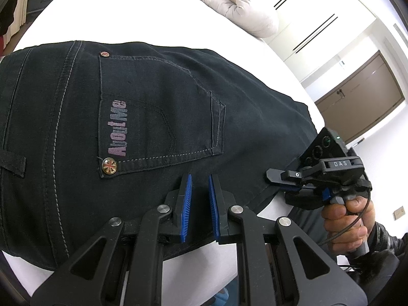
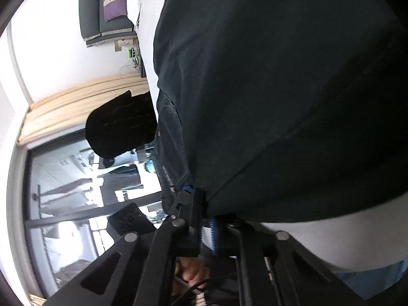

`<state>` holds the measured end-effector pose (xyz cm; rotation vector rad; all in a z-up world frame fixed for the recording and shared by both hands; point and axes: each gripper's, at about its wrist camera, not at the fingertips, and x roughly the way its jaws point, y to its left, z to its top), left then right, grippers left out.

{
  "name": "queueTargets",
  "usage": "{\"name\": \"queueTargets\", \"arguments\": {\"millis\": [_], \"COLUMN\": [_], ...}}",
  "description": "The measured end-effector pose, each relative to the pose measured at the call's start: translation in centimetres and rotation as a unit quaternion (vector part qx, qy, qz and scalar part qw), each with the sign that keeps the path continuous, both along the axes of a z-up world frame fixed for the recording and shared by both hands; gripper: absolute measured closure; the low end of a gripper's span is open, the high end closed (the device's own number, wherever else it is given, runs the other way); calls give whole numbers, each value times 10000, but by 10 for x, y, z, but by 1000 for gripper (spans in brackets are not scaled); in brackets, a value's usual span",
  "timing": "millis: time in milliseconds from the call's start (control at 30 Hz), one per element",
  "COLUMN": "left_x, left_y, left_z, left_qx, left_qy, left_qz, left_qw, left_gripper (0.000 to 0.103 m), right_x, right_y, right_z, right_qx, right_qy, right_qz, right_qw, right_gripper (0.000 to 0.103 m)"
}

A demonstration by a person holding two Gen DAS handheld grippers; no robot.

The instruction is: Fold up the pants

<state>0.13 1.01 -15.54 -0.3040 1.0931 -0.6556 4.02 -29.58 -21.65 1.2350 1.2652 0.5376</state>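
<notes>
Dark denim pants (image 1: 158,112) lie on a white bed (image 1: 142,12), back pocket with "AboutMe" print facing up. My left gripper (image 1: 200,178) hovers over the pants' near edge, blue pads slightly apart with nothing between them. My right gripper (image 1: 272,177) is at the right edge of the pants, its jaws closed on the fabric edge. In the right wrist view the pants (image 2: 267,89) fill the frame and the right gripper (image 2: 201,199) pinches the pants' edge between its blue pads.
A folded beige duvet (image 1: 234,2) lies at the far side of the bed. White wardrobe doors (image 1: 318,20) and a brown door (image 1: 362,94) stand to the right. The right wrist view shows curtains (image 2: 84,102) and a window (image 2: 76,191).
</notes>
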Motion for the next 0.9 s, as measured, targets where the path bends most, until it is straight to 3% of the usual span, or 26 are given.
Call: {"name": "queueTargets", "arguments": {"millis": [300,400,567,667,700,767,900], "left_x": [-4,-2,-2,-1,0,0,1], "left_y": [0,0,-6,-3,-2,-2,-5], "left_z": [-1,2,7,0,-1,-2,-2], "left_qx": [38,66,307,203,154,123,188], "left_qy": [60,-18,-129,-49,-29,-8,1], "left_qz": [-73,-40,-82,-62,-50,-45,-57], "left_qw": [9999,10000,9994,9998,9999,9999,9998], "left_gripper": [90,90,90,90,90,90,90], "right_x": [-16,-13,-22,-33,-38,-46,-61], "right_y": [-3,-10,-66,-105,-118,-131,-133], "right_z": [0,-1,4,4,2,1,-1], "right_qx": [-126,73,228,279,278,-29,-267], "right_qy": [-96,-110,-284,-314,-298,-208,-190], "right_qz": [-2,-99,-1055,-1691,-1904,-2017,-2061], "right_qw": [9999,9999,9938,9847,9809,9792,9780], "right_gripper": [100,98,87,85,86,99,101]}}
